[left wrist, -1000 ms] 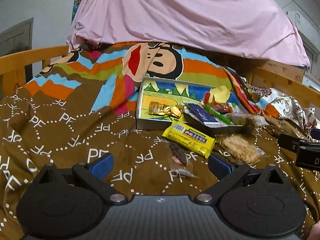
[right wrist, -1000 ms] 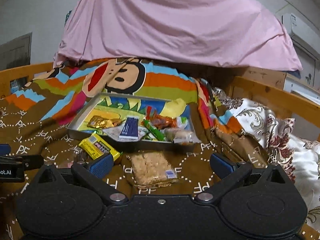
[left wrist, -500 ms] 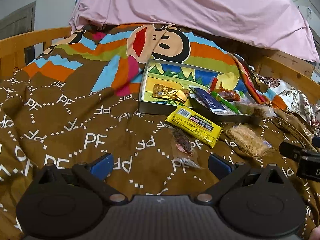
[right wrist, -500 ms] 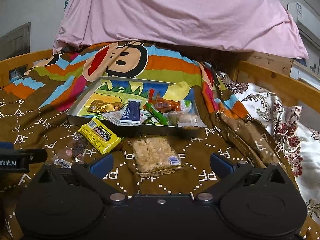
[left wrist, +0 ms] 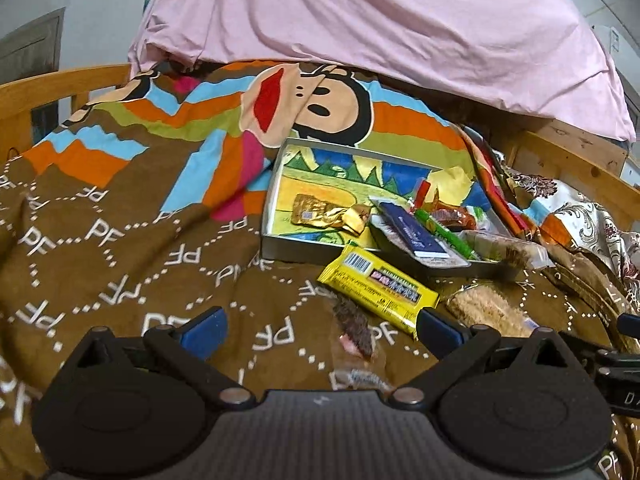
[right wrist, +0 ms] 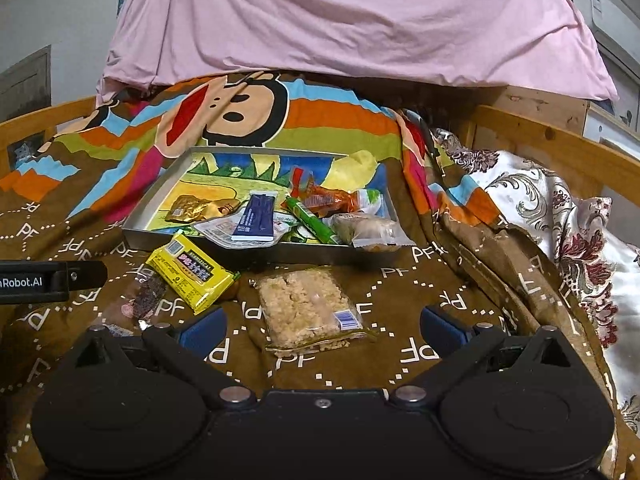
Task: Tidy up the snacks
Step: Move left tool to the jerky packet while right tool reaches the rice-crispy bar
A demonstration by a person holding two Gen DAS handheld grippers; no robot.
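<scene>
Snacks loose: a yellow bar (right wrist: 191, 276) lies slanted on the bedspread (left wrist: 120, 248) with one end up on the tray's near wall; a clear packet with a dark strip (left wrist: 354, 330) sits at its 7 o'clock; a clear bag of puffed rice (right wrist: 308, 312) lies flat at its 3 o'clock, just beside it.
Tray: a shallow metal tray (right wrist: 160, 196) with a painted landscape floor, at 12 o'clock from the loose snacks.
In the tray: a gold wrapper (left wrist: 324, 216) alone toward 9 o'clock; a dark blue sachet (right wrist: 256, 218), a green stick (right wrist: 312, 220), an orange-red wrapper (right wrist: 326, 200) and a pale bun in plastic (right wrist: 370, 232) heaped toward 3 o'clock, the bun hanging over the near wall.
Left tongs (left wrist: 320, 326): apart, empty, low over the bedspread with the dark-strip packet between the blue fingers.
Right tongs (right wrist: 322, 326): apart, empty, the rice bag between the fingers.
In the way: the yellow bar overlaps the tray's near wall.
Around: a pink sheet (right wrist: 352, 20) at 12 o'clock, wooden bed rails (right wrist: 560, 148) at the sides, a floral cloth (right wrist: 560, 208) at 3 o'clock.
</scene>
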